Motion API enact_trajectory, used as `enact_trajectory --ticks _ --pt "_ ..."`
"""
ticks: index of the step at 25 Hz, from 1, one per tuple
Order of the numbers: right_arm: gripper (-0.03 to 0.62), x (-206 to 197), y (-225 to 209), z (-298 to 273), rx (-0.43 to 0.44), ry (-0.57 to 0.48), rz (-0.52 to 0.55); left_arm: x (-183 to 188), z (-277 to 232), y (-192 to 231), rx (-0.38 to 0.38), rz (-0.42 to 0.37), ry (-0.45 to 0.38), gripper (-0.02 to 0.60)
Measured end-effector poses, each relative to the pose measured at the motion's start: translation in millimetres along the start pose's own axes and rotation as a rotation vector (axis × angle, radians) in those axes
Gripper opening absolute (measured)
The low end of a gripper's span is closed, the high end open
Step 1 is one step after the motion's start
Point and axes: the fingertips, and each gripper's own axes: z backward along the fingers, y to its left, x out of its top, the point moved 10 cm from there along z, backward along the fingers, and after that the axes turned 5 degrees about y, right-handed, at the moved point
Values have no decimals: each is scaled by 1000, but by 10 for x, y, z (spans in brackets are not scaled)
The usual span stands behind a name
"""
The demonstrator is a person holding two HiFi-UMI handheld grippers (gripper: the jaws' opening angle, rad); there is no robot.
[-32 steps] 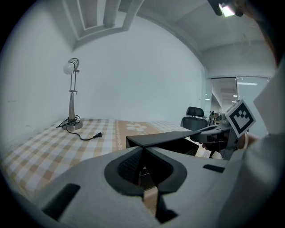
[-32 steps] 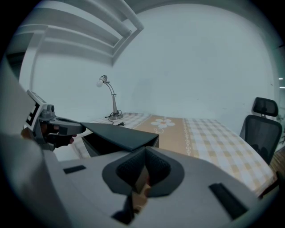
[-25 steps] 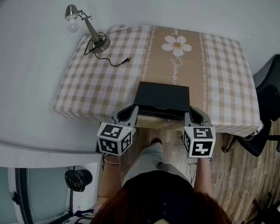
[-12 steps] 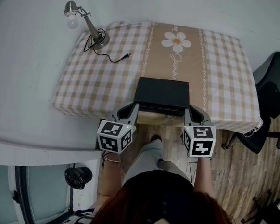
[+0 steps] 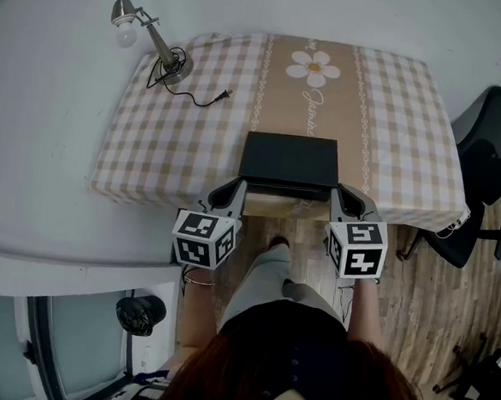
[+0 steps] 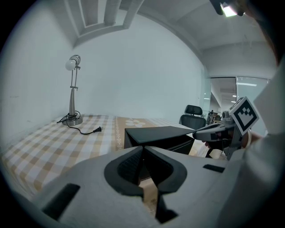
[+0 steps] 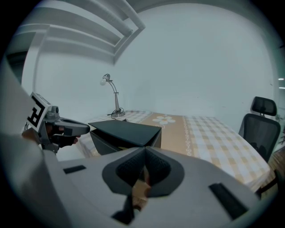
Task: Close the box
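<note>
Tabletop (image 5: 169, 137): checked cloth, daisy stripe | black box (image 5: 289, 161) at near edge, centre | left gripper (image 5: 231, 193), right gripper (image 5: 344, 200): jaws pressed together, empty, flanking box | lamp (image 5: 147, 36) far-left corner; office chair (image 5: 497, 141) right, wood floor (image 5: 434, 278)

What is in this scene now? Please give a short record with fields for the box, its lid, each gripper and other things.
box: black box at the near edge of the checked table
lid state: lid almost down, tilted, gap on near side
left: left gripper jaws together, empty, by near left corner
right: right gripper jaws together, empty, by near right corner
others: lamp, office chair
</note>
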Motion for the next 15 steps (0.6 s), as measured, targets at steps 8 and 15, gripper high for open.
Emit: enact_trajectory --ticks 8,15 --pt "18 -22 22 39 -11 12 9 -38 -6 12 -11 4 4 29" --pt "18 -69 36 58 -21 22 6 -67 -4 36 -23 19 -1 29"
